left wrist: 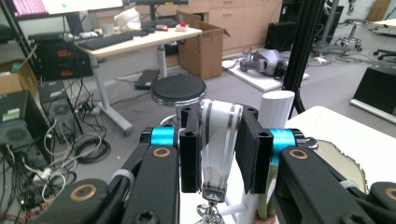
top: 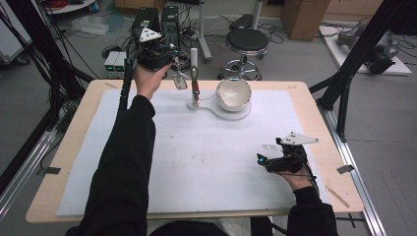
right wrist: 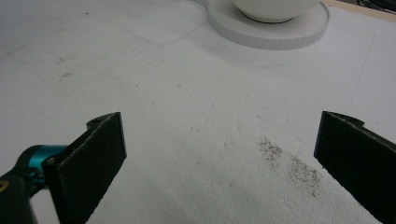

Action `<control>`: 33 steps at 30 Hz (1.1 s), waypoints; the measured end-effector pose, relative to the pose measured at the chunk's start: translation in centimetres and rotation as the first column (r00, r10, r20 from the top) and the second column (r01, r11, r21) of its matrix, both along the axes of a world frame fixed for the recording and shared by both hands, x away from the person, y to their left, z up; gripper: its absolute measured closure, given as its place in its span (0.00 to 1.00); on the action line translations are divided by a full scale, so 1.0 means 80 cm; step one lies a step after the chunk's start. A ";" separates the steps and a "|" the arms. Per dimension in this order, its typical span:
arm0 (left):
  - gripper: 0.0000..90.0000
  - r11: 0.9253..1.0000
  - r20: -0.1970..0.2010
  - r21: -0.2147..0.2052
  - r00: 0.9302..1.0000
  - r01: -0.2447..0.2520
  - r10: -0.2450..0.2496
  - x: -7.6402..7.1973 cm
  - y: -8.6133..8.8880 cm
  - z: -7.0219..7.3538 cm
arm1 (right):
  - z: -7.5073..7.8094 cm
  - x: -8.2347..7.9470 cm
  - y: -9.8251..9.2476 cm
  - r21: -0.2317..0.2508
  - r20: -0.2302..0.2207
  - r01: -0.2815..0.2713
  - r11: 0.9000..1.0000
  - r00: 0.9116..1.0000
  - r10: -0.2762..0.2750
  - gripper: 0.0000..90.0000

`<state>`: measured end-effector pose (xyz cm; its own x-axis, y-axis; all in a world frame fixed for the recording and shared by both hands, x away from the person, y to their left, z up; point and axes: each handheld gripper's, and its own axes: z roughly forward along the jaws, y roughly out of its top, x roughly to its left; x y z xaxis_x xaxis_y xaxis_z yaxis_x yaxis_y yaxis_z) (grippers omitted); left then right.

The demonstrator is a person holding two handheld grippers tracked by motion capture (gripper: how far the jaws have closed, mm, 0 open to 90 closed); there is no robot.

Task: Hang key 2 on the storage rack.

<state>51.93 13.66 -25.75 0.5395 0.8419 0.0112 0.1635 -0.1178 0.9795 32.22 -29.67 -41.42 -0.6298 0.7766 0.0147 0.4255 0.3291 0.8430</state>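
Left gripper (left wrist: 218,154): lifted at the far edge of the surface (top: 196,162), its jaws closed on a small clear measuring cup (left wrist: 219,140); in the high view it sits in the raised left hand (top: 147,78) above the table's back corner.
Why held there: the cup hangs just beside the white stand (top: 194,64) and near the bowl (top: 233,93), which reads as a position for tipping or bringing something to the bowl; that is my judgement, not a thing seen.
Cup, look: translucent, pale, with darker vertical bands down its wall; narrower toward the bottom, where a metal clip or ring (left wrist: 210,210) shows below it. Whether it holds anything I cannot tell.
Cup, grip: pinched from both sides between the black pads, upright between them.
Right gripper (top: 275,162): low over the near right of the surface, jaws wide apart with nothing between them.
Why placed so: it looks parked, out of the way of the left hand's work and well apart from the bowl.
Bowl: white, round, seated on a flat white base (right wrist: 280,32) at the back middle of the white sheet.
Stand: a white post with a thin rod (top: 195,91) beside it, touching the same base.
Specks: a dark scatter (right wrist: 289,165) on the sheet between the right jaws.
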 end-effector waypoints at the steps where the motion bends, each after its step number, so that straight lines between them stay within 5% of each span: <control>1: 0.80 1.000 0.007 -0.002 1.000 0.006 -0.006 0.001 0.000 0.000 | 0.000 0.000 0.000 0.000 -0.001 0.002 1.000 1.000 -0.002 0.02; 6: 0.80 0.998 -0.009 -0.048 0.999 0.042 -0.043 0.004 0.000 -0.003 | -0.001 0.001 0.000 -0.005 0.002 -0.002 1.000 1.000 0.002 0.02; 22: 0.79 0.992 -0.069 -0.019 0.990 0.121 -0.122 0.009 -0.012 -0.016 | -0.001 0.001 0.000 0.002 -0.006 0.005 1.000 1.000 -0.005 0.02; 26: 0.76 0.990 -0.127 -0.042 0.982 0.136 -0.140 0.009 -0.007 -0.018 | -0.001 0.000 0.000 0.000 -0.007 0.005 1.000 1.000 -0.005 0.02; 28: 0.68 0.989 -0.142 -0.068 0.980 0.132 -0.141 0.010 -0.003 -0.017 | -0.001 0.000 0.000 0.000 -0.002 0.005 1.000 1.000 -0.005 0.02; 33: 0.30 0.995 -0.136 -0.029 0.986 0.091 -0.094 0.005 0.002 -0.011 | -0.001 0.000 -0.001 0.004 -0.004 0.006 1.000 1.000 -0.006 0.02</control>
<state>52.35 13.86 -26.65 0.6104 0.7873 -0.0868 0.2853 -0.1164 0.9513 32.21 -29.72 -41.47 -0.6254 0.7801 0.0201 0.4307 0.3236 0.8425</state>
